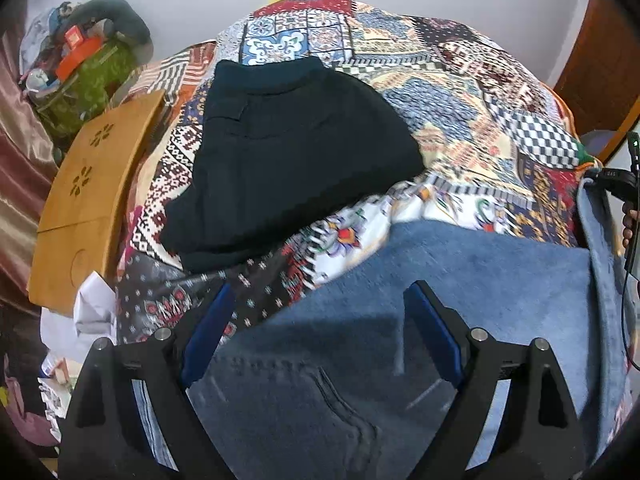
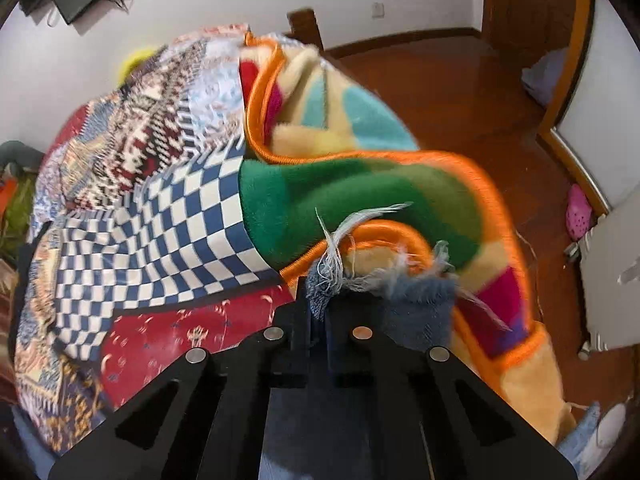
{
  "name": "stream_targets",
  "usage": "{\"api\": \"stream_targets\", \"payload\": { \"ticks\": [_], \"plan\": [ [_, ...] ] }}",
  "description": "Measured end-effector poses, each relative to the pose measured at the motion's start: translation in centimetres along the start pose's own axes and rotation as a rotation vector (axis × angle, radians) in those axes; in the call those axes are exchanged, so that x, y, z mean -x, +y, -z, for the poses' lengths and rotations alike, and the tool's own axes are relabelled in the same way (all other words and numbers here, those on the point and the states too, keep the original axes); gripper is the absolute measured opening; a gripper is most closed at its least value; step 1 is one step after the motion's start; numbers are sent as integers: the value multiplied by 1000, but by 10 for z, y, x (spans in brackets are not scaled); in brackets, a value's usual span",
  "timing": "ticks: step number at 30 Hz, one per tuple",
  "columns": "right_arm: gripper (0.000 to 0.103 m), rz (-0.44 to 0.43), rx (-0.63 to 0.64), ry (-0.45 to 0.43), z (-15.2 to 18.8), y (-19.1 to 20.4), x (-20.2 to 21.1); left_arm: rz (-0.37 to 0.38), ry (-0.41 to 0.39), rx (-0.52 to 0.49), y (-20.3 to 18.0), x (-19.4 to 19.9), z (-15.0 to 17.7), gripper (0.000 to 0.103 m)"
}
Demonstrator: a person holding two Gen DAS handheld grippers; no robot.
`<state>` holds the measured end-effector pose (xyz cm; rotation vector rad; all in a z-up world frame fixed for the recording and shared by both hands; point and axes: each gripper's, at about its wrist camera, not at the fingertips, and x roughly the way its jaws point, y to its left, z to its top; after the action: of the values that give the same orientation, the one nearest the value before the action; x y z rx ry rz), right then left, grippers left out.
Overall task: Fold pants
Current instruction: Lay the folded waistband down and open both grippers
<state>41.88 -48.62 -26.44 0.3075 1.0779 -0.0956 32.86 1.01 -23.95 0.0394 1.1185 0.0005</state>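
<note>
Jaws of the right gripper (image 2: 318,312) pinch the jeans' (image 1: 460,280) frayed hem; left gripper (image 1: 320,328) hovers spread, empty; folding looks barely begun, black pants (image 1: 288,160) apparently already folded

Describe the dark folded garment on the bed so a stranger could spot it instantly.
Start at the patchwork bedspread covering the bed. Near its left side, beside the wooden board, lies the folded black garment. It is the only plain, near-black item; the jeans closer to the camera are blue denim.

The faded blue denim jeans (image 1: 460,280) run off the frame's bottom edge. The colourful fleece blanket with orange trim (image 2: 360,184) is motion-blurred (centre right).
</note>
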Motion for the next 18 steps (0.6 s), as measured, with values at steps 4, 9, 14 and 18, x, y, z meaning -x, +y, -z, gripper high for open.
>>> {"api": "stream_targets", "payload": {
  "ticks": [4, 9, 14, 18],
  "plan": [
    [4, -29, 20, -70, 9, -9, 51, 13, 20, -38, -18, 10, 14, 89],
    [4, -89, -1, -179, 14, -45, 130, 43, 38, -96, -50, 21, 32, 89],
    [4, -120, -1, -271, 11, -69, 185, 107, 69, -135, -87, 27, 51, 89],
    [4, -111, 16, -313, 22, -88, 211, 108, 42, -158, -112, 37, 63, 89]
  ]
}}
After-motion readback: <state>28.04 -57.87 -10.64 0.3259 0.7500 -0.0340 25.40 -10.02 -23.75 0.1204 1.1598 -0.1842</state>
